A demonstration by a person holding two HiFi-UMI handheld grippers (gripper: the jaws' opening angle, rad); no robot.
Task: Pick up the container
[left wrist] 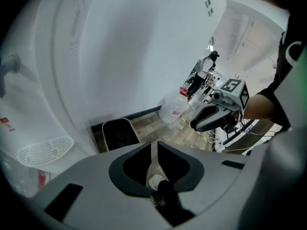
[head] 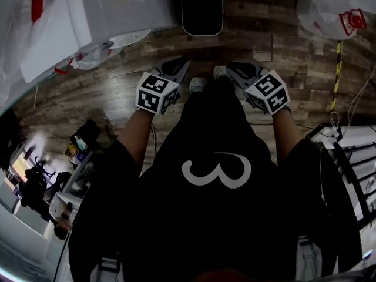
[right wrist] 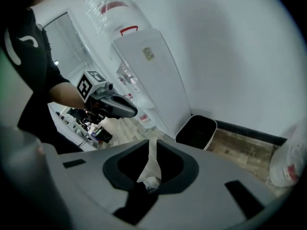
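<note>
**Both claws empty and narrow, container standing apart at 12 o'clock**

The container [head: 201,10], a dark bin with a pale rim, is seen on the plank floor [head: 282,40] at 12 o'clock in the head view, close against the wall. Its inside is too dark to be read.

The left claw [head: 178,66] and the right claw [head: 236,70] are held side by side and pointed down, well apart from the container. In the left gripper view the pads are drawn almost together, with only a thin slit left between them. Nothing is gripped there, and floor and a pale shoe [left wrist: 156,181] are glimpsed through the gap. The same is shown in the right gripper view: a narrow slit, with nothing between the pads.

A large white cabinet [head: 88,10] is cut off by the frame at 10 o'clock. A clear bag [head: 329,13] with red print is seen at 1 o'clock. Much of the floor is hidden by the person's black shirt [head: 217,175]. The clutter at 8 o'clock is too small to be made out.
</note>
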